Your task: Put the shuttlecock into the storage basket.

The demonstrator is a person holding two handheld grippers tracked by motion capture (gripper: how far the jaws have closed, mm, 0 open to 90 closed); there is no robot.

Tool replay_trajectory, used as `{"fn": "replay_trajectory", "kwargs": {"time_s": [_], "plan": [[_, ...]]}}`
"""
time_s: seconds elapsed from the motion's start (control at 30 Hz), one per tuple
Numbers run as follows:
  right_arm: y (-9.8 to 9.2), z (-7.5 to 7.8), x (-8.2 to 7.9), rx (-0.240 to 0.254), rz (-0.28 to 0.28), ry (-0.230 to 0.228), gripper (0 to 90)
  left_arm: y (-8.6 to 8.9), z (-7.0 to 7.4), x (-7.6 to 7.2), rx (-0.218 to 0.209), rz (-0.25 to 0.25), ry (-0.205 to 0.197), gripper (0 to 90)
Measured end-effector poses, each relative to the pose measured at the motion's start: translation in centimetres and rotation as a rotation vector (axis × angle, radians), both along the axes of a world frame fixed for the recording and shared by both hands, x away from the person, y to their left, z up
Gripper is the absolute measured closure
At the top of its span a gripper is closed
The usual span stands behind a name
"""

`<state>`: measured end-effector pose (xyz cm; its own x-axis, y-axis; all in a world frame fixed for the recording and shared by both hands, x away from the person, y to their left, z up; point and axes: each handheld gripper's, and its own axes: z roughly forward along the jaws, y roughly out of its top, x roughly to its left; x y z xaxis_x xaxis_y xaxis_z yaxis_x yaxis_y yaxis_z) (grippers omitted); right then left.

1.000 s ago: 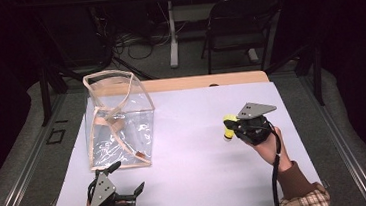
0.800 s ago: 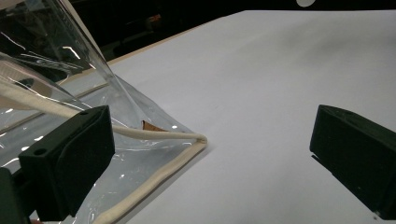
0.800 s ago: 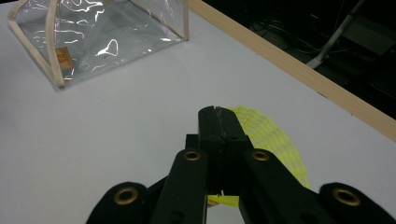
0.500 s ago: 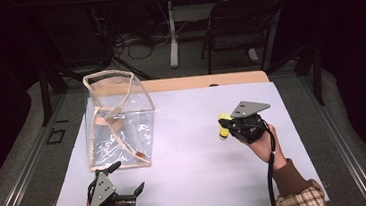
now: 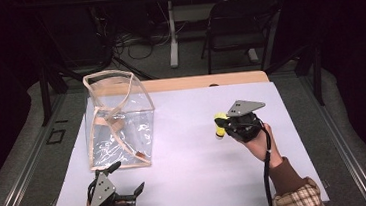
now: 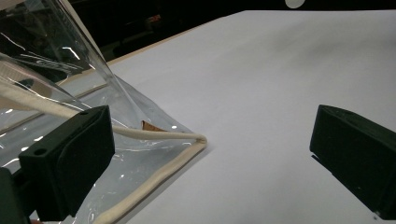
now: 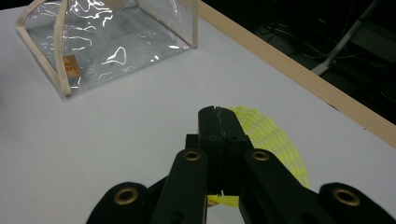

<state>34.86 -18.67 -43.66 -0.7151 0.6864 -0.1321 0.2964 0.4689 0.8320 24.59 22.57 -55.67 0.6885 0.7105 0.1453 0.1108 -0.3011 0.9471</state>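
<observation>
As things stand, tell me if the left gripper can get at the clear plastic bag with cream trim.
Probably yes. The left gripper stands open just beside the clear plastic bag's near corner, and the white tabletop between them is bare.

My right gripper (image 5: 221, 125) has slid a little toward the clear bag (image 5: 117, 120), and the yellow mesh piece (image 5: 219, 124) pinched in its jaws has come along (a short drift across the white table (image 5: 196, 167), toward the middle, no lift that I can see).
</observation>
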Motion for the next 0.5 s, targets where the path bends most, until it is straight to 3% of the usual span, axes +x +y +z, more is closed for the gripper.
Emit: {"fn": "replay_trajectory", "kwargs": {"time_s": [0.5], "plan": [[1.03, 0.23, 0.47, 0.0, 0.015, -0.002, 90.0, -0.01, 0.0, -0.01, 0.0, 0.0, 0.0, 0.0]]}}
